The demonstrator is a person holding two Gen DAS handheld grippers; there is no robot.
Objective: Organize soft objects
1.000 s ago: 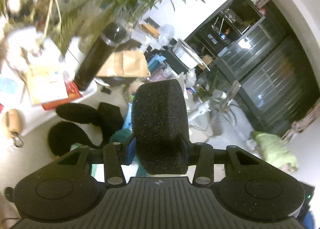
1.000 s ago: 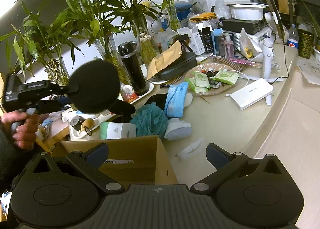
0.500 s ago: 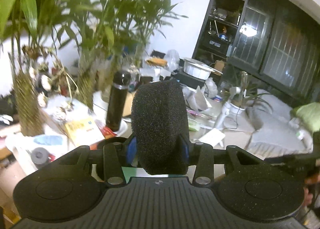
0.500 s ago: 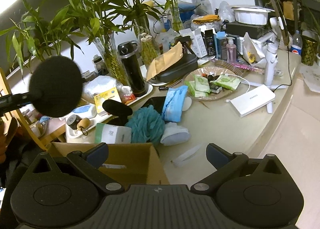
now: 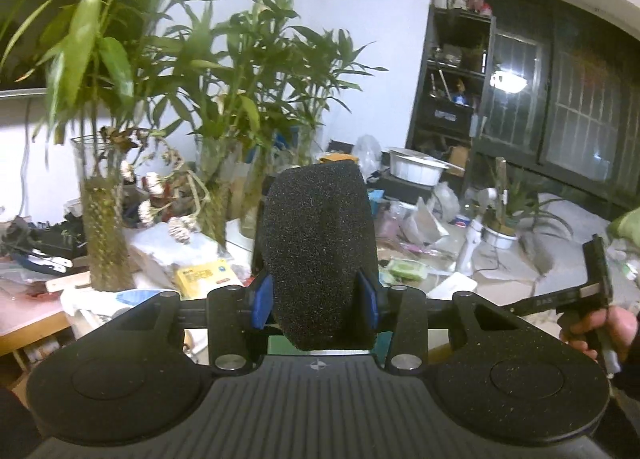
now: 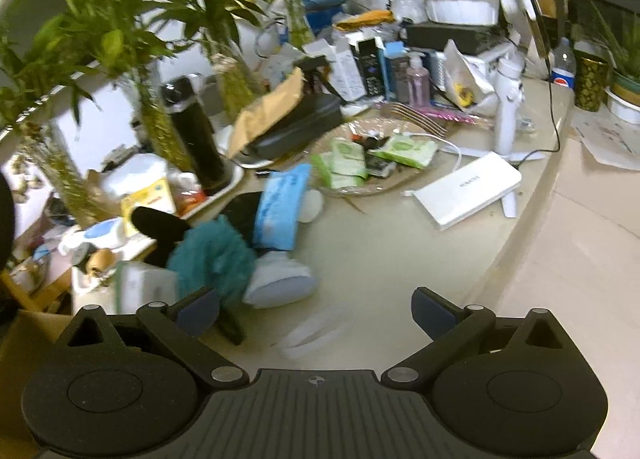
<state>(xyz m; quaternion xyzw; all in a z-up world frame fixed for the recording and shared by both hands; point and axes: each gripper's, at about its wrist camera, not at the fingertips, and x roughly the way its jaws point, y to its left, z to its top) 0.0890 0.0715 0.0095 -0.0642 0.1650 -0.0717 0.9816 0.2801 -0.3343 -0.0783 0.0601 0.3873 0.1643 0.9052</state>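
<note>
My left gripper (image 5: 316,299) is shut on a black foam sponge (image 5: 318,247) and holds it up in the air, level with the plants. My right gripper (image 6: 316,309) is open and empty above the counter (image 6: 380,259). Just ahead of it lie a teal bath pouf (image 6: 212,259), a pale blue-grey soft slipper-like object (image 6: 280,279), a blue soft pack (image 6: 282,207) and a black soft object (image 6: 160,225). A corner of the cardboard box (image 6: 24,335) shows at lower left.
Bamboo plants in glass vases (image 6: 160,127) and a black flask (image 6: 196,139) stand at the back. A glass plate of green packets (image 6: 360,167), a white box (image 6: 468,189), bottles and cartons crowd the counter. The counter's curved edge (image 6: 532,211) runs at the right.
My left gripper has tilted up and pulled back to the left with the sponge, out of the right view. My right gripper has moved forward and right, toward the soft objects past the box.
</note>
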